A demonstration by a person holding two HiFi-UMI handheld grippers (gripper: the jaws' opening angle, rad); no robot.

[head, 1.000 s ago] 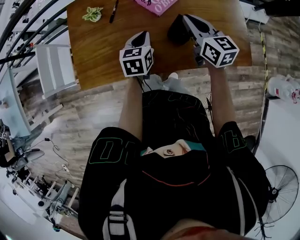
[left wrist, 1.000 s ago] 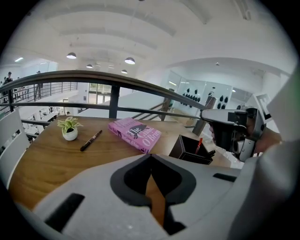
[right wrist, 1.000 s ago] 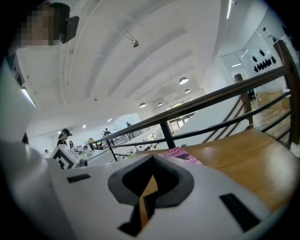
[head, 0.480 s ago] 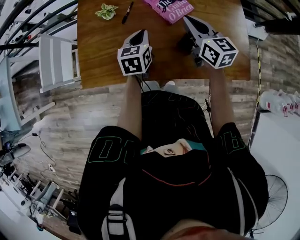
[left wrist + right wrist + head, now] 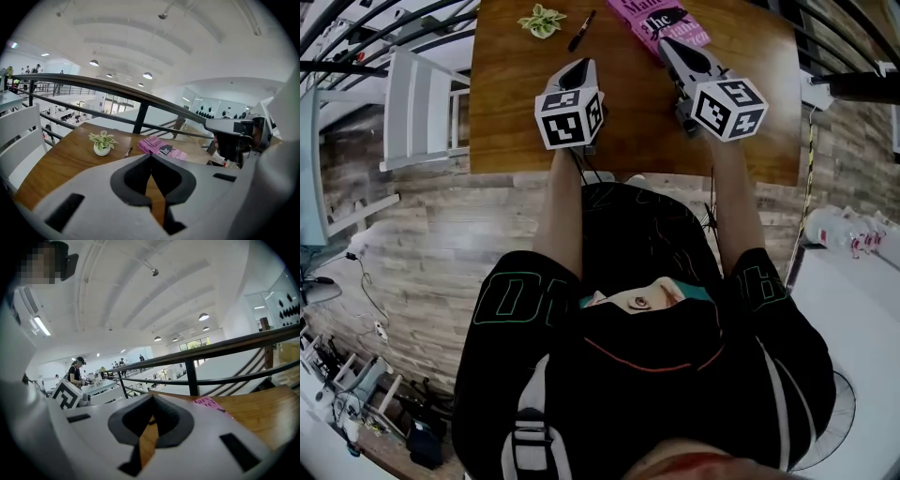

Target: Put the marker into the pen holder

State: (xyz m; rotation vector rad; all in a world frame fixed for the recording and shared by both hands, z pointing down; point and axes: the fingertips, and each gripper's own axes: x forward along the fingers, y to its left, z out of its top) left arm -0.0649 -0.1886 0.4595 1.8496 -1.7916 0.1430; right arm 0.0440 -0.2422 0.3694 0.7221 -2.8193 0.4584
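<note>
Head view: on the wooden table (image 5: 628,122), a pink book (image 5: 670,21) lies far right. The left gripper (image 5: 578,67) and right gripper (image 5: 664,44) are clenched, empty. Far left, beside the plant (image 5: 542,19), lies the marker (image 5: 581,30), probably light, stiff and slippery; grasp mid-barrel.

Small potted plant (image 5: 542,19) and pink book (image 5: 667,21) on a wooden table (image 5: 628,141), white chair (image 5: 422,108) beside it
</note>
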